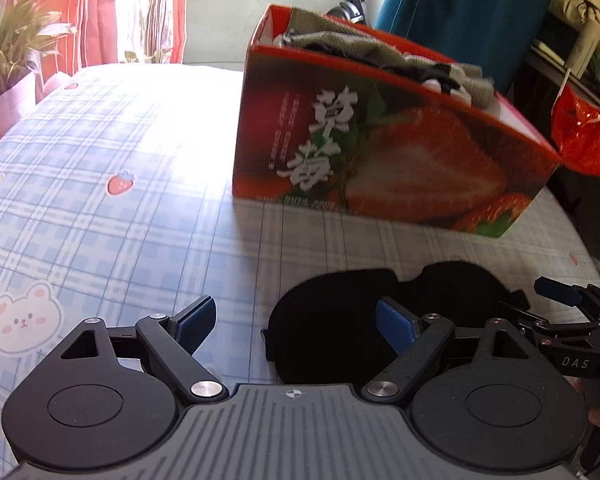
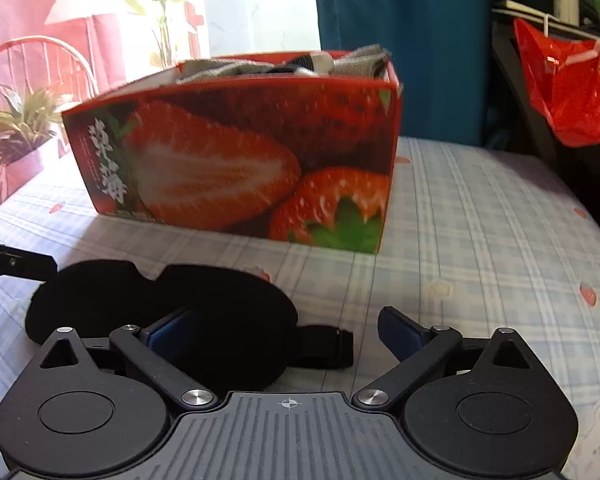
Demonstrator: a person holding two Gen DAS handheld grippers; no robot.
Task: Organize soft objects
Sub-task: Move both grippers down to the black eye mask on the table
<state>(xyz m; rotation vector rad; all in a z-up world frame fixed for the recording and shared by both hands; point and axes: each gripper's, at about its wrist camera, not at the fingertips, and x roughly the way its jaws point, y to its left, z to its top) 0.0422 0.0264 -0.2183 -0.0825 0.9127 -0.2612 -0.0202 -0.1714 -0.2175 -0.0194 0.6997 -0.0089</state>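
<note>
A black sleep mask lies flat on the checked bed just before the strawberry box. Both jaws gape: left hand-held gripper and right hand-held gripper should pinch opposite ends, likely lifting evenly boxward.

potted plant – far left | red curtain | red plastic bag – hanging right | teal cloth

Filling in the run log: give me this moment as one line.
left tongs: open, empty | right tongs: open, empty | black eye mask: flat on bedsheet, ungripped | strawberry box: holds grey cloths
</note>
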